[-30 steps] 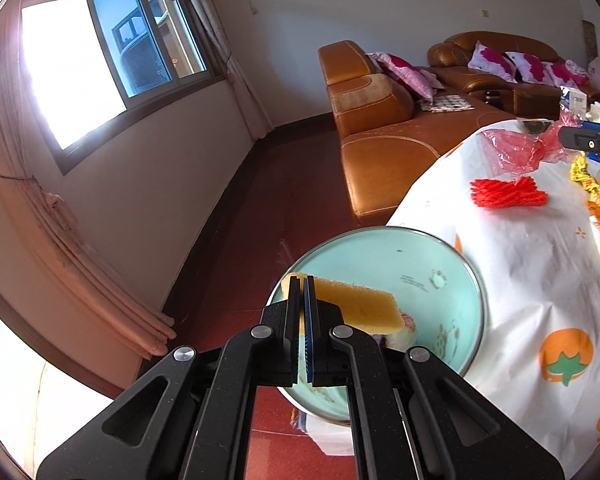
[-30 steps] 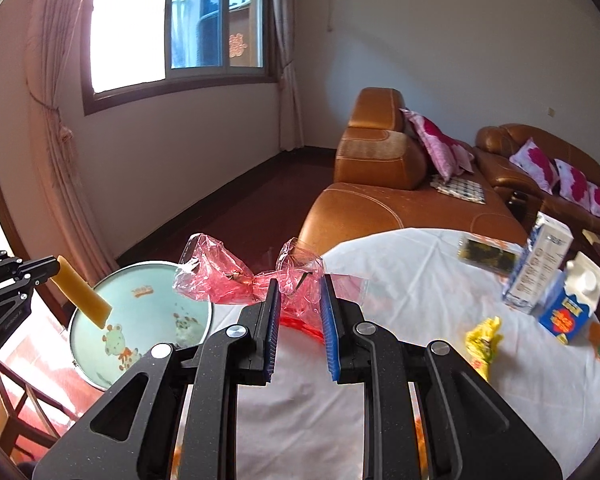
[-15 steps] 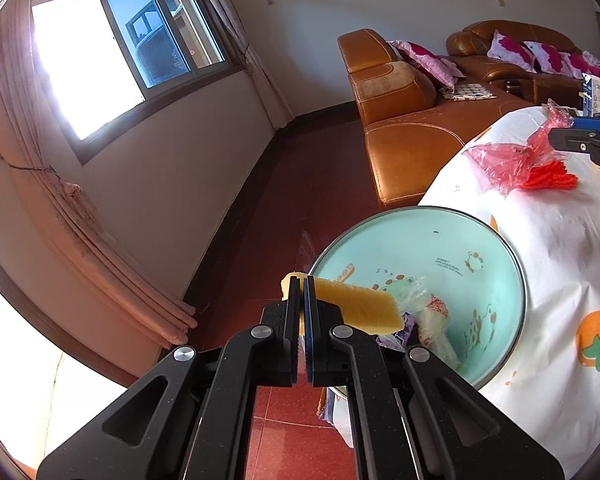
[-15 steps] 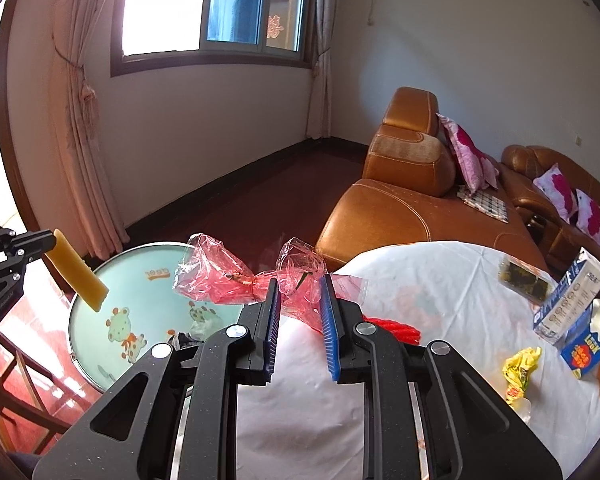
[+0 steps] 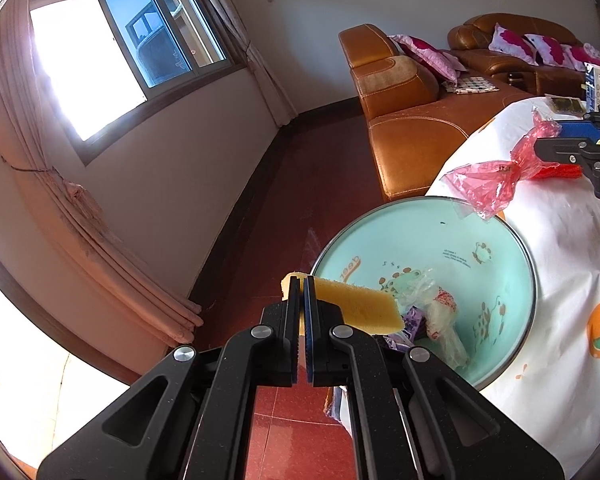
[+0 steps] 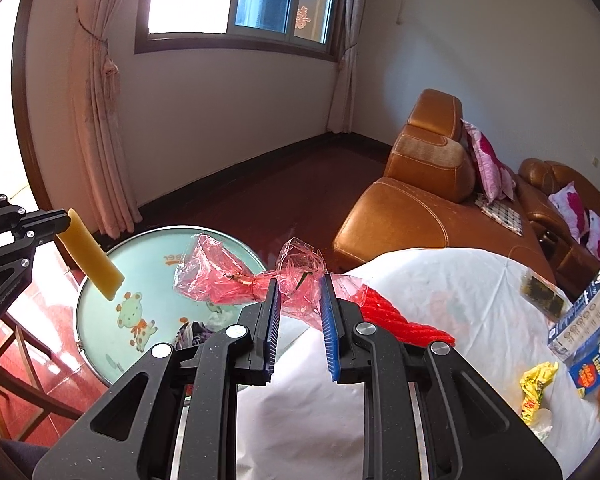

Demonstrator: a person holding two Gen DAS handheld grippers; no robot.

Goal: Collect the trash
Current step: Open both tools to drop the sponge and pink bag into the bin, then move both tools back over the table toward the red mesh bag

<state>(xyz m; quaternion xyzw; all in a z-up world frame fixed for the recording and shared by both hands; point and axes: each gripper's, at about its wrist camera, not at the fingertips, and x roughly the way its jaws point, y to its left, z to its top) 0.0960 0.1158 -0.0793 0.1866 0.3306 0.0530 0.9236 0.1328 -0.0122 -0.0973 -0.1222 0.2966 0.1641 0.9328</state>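
My left gripper is shut on one end of a yellow sponge, which hangs over the near rim of a mint-green basin. Crumpled wrappers lie in the basin. In the right wrist view the same sponge sticks out from the left gripper above the basin. My right gripper is shut on a pink plastic bag, whose loose end reaches over the basin's rim. From the left wrist view, the pink bag dangles from the right gripper.
A white tablecloth carries red netting, a yellow wrapper and milk cartons at the right. Behind the table stands an orange leather sofa. The basin rests on a chair beside the table.
The right gripper has carried the pink bag left, from above the table to the basin's rim, rolling a little. The left gripper still holds the sponge at about the same spot.
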